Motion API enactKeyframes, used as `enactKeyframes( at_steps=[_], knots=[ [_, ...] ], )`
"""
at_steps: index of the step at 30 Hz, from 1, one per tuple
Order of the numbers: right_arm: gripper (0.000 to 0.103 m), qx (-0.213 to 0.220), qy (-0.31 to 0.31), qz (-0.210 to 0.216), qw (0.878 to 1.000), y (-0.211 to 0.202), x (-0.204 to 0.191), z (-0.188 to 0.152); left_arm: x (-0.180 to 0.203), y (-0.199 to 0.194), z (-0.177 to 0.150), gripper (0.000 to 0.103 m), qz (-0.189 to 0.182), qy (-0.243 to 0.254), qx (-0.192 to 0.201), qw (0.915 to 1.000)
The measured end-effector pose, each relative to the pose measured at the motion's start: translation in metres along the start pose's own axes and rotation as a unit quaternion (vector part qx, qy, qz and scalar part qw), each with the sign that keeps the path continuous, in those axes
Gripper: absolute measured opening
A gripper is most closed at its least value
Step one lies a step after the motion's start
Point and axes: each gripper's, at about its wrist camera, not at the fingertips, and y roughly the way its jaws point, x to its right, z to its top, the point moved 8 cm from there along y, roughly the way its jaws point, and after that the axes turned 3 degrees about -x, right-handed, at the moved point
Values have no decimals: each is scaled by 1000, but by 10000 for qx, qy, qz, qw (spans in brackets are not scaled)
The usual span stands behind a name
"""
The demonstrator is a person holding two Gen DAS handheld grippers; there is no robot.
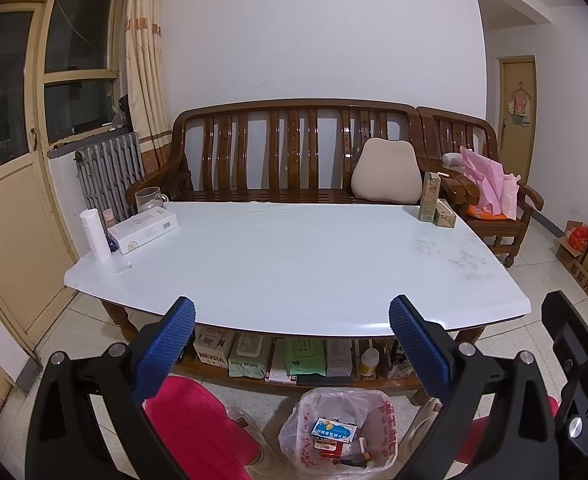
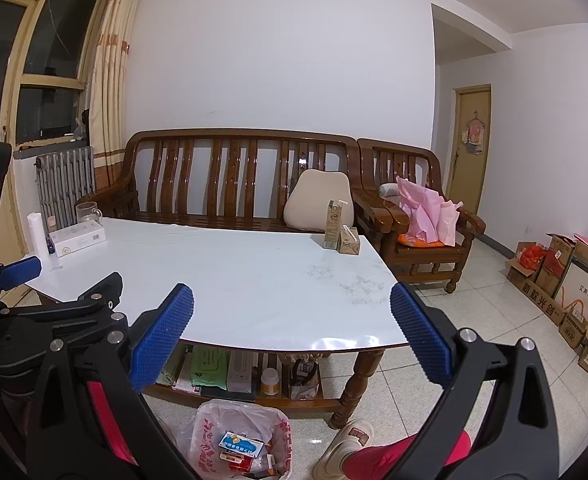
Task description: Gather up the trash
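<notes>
On the floor nearest the person, between pink-trousered knees, the lined trash bin (image 1: 336, 436) already holds small packets, and just above it the left gripper (image 1: 291, 344) and right gripper (image 2: 291, 340) both hang with fingers spread wide and nothing between them. Past them the white table (image 1: 294, 264) is bare through the middle, so what is left to collect sits well apart: a tall carton (image 2: 332, 224) and small box (image 2: 349, 240) at the far right corner, possibly empties though the labels are too small to read. The risk I see is the long reach tipping the upright carton off the far edge, or mistaking the roll (image 1: 95, 234), flat box (image 1: 143, 229) and glass mug (image 1: 149, 198) at the far left for trash.
</notes>
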Motion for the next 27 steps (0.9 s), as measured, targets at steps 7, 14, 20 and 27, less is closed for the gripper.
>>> enactKeyframes(
  at_steps=[7, 14, 20, 27],
  knots=[
    [96, 2, -2, -3, 10000, 0, 0, 0, 0, 0, 0, 95, 2, 12, -1, 10000],
    [96, -1, -10, -3, 10000, 1, 0, 1, -3, -1, 1, 95, -1, 32, 60, 10000],
    [96, -17, 9, 20, 10000, 1, 2, 1, -4, -2, 0, 95, 19, 52, 77, 10000],
    [96, -7, -1, 17, 10000, 2, 3, 2, -8, -1, 1, 95, 64, 57, 73, 9999]
  ],
)
